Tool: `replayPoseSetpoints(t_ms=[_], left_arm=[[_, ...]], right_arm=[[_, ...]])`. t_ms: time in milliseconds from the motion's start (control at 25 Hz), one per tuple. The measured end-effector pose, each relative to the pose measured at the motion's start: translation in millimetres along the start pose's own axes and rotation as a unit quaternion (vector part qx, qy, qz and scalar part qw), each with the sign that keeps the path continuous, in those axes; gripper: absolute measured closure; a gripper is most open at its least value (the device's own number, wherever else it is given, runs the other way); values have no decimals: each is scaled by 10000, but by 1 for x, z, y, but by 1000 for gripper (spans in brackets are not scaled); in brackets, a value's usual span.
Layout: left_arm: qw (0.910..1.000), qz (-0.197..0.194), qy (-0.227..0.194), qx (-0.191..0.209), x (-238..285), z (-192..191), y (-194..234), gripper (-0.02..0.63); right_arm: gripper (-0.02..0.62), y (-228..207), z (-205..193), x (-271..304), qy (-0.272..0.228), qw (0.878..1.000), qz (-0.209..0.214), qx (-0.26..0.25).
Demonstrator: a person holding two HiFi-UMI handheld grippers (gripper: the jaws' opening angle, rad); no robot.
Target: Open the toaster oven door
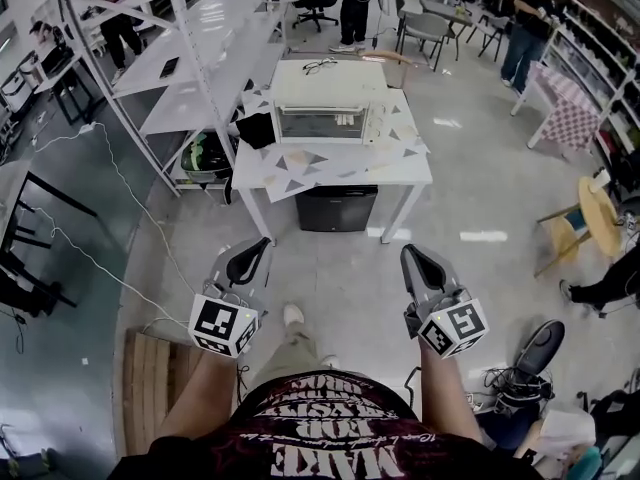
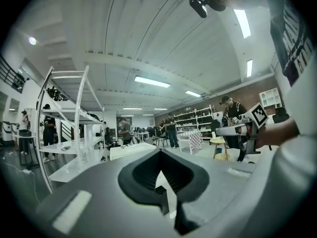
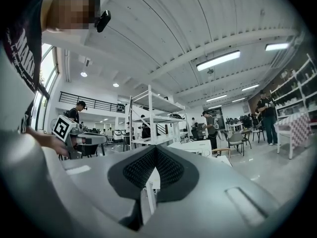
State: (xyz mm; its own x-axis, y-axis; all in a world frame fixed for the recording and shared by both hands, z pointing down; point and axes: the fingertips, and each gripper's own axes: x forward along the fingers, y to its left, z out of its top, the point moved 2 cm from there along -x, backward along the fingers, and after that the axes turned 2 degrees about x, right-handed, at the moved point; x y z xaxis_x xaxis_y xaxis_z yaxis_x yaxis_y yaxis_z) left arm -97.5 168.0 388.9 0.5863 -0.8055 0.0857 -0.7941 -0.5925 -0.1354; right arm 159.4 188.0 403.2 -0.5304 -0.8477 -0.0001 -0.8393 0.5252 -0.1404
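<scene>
Across the floor on a white table [image 1: 345, 168], the toaster oven [image 1: 322, 93] sits shut. Left gripper [image 1: 262, 244] and right gripper [image 1: 409, 254] hang closed, empty; its stiff, hinged door [image 1: 320, 124] likely pulls from the top edge.

On a white table [image 1: 405, 168] stands the toaster oven [image 1: 322, 96], its glass door apparently closed, though it is small here, while the left gripper [image 1: 256, 250] and right gripper [image 1: 412, 256] hang low, well apart from it.
</scene>
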Motion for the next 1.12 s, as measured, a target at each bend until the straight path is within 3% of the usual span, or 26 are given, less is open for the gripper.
replayPoseSetpoints(t_ms=[360, 1120], left_arm=[[9999, -136, -24, -57, 19, -3, 6, 604], [9998, -64, 142, -100, 67, -14, 74, 604]], right_arm=[[569, -13, 0, 9, 70, 9998, -161, -2], [569, -40, -1, 100, 132, 9999, -56, 40]])
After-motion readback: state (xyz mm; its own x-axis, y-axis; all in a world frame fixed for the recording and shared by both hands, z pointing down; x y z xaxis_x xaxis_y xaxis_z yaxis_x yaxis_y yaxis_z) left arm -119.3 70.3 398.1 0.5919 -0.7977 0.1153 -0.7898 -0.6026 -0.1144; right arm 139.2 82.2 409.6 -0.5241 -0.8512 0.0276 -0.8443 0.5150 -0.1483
